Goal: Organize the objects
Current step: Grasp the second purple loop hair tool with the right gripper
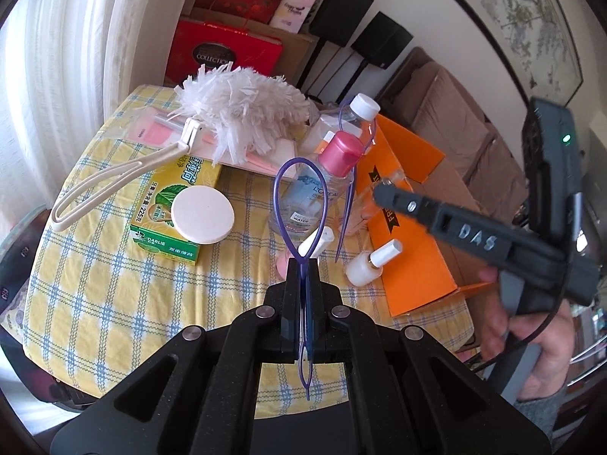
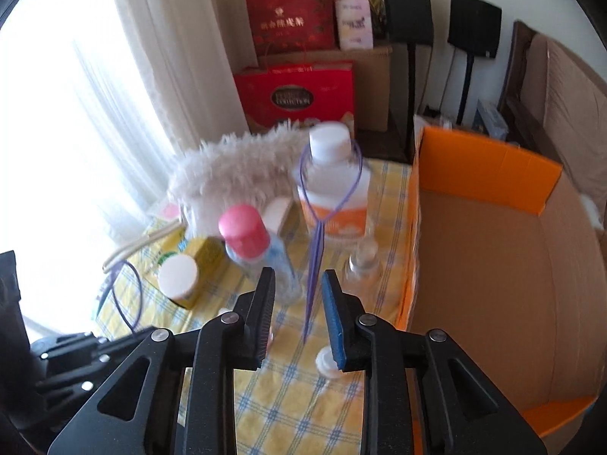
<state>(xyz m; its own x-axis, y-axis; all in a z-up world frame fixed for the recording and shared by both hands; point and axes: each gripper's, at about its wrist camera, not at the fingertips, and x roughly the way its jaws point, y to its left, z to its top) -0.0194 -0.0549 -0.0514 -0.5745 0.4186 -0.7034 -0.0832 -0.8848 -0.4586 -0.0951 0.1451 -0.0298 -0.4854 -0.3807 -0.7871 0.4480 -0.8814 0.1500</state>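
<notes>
My left gripper [image 1: 302,265] is shut on the stem of a purple loop hair tool [image 1: 282,204], whose loop stands up above the checked tablecloth [image 1: 114,288]. A second purple loop tool [image 2: 315,258] leans on the white-capped, orange-labelled bottle [image 2: 330,174]. Its thin stem shows in the gap of my right gripper [image 2: 298,276], and neither pad touches it. The right gripper [image 1: 381,193] hovers over the orange box's near wall in the left wrist view. A pink-capped bottle [image 2: 246,235] stands just left of that stem.
An open orange cardboard box [image 2: 485,174] sits at the table's right edge. A fluffy white duster [image 1: 239,113], a green toothpaste box [image 1: 151,227] with a round white puff [image 1: 202,216], a white nail polish bottle [image 1: 366,265] and a small clear bottle [image 2: 364,261] crowd the cloth.
</notes>
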